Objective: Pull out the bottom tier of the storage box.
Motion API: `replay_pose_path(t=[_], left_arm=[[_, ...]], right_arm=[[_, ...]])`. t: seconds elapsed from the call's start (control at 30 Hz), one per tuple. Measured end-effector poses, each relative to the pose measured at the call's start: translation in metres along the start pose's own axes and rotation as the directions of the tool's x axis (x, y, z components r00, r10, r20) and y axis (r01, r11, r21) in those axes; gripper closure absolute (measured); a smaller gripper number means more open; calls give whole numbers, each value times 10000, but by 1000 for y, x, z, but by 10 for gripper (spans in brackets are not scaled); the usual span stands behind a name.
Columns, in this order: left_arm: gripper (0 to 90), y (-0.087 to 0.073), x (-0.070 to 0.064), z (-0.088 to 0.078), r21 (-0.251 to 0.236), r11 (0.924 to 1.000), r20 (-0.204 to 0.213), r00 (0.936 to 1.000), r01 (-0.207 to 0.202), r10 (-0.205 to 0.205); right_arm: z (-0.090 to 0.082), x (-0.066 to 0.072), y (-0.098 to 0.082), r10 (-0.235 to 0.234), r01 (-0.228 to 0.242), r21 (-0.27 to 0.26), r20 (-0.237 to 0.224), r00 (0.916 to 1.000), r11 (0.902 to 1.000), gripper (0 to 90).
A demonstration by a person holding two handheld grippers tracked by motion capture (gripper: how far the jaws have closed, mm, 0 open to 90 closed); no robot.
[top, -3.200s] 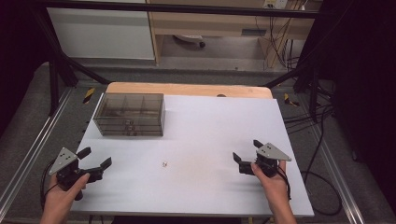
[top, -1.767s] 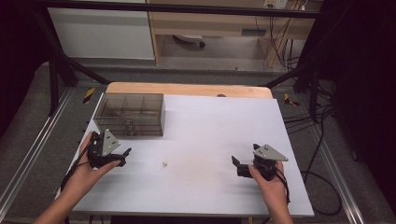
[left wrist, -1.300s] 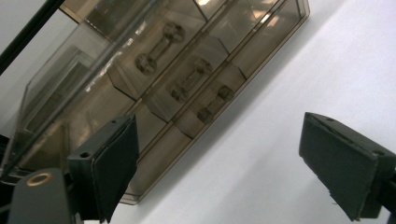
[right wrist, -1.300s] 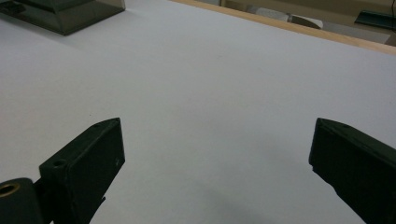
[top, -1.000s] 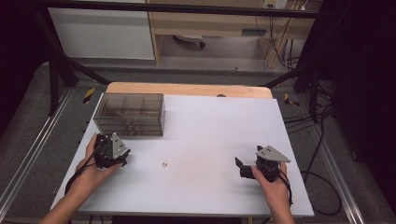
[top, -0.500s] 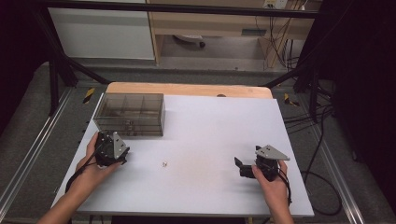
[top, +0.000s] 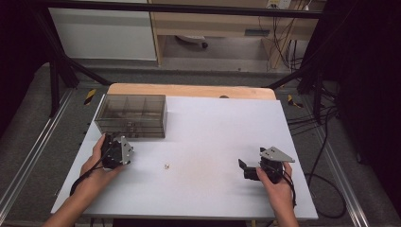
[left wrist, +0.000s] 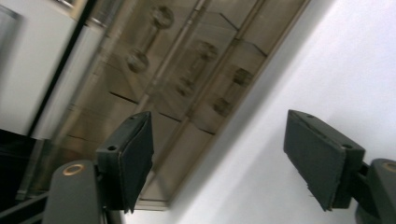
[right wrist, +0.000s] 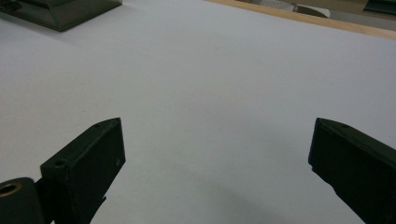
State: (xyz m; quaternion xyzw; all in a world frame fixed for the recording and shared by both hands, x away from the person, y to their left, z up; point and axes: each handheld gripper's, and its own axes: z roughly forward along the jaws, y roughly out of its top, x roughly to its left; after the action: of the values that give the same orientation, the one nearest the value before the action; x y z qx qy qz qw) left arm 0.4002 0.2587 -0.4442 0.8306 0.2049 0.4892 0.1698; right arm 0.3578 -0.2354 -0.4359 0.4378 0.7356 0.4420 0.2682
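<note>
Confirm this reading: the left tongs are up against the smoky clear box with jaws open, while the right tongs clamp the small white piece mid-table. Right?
Not quite: the right tongs are open and hold nothing, as the right gripper view shows. The small white piece lies alone mid-table in the high view. The left tongs do face the smoky clear box, jaws open.

Your left gripper [top: 111,142] sits at the near left, held in your left hand [top: 97,163] with the forearm entering from the bottom left corner; it is rolled onto its side, grey plate facing right. Its jaws have just been closing somewhat, yet a wide gap remains and nothing lies between the pads [left wrist: 137,158]. Your right gripper [top: 246,169] rests low at the near right, pointing left, gripped from behind by your right hand [top: 276,182]. Its jaws stand wide apart, nothing between them.
</note>
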Motion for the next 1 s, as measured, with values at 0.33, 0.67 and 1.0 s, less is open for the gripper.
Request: replay_pose_path(t=[0.33,0.67,1.0], left_arm=[[319,5,-3,-2,-89,9987,-472,9976,-505,500],[393,4,-3,1,92,9970,-514,9957,-771,775],[469,5,-4,6,206,9861,-711,9836,-1646,1656]], right_arm=[[0,1,0,-40,40,48,-24,10000,10000,41],[-1,0,0,-67,67,32,-50,10000,10000,41],[-1,1,0,-79,79,44,-45,10000,10000,41]])
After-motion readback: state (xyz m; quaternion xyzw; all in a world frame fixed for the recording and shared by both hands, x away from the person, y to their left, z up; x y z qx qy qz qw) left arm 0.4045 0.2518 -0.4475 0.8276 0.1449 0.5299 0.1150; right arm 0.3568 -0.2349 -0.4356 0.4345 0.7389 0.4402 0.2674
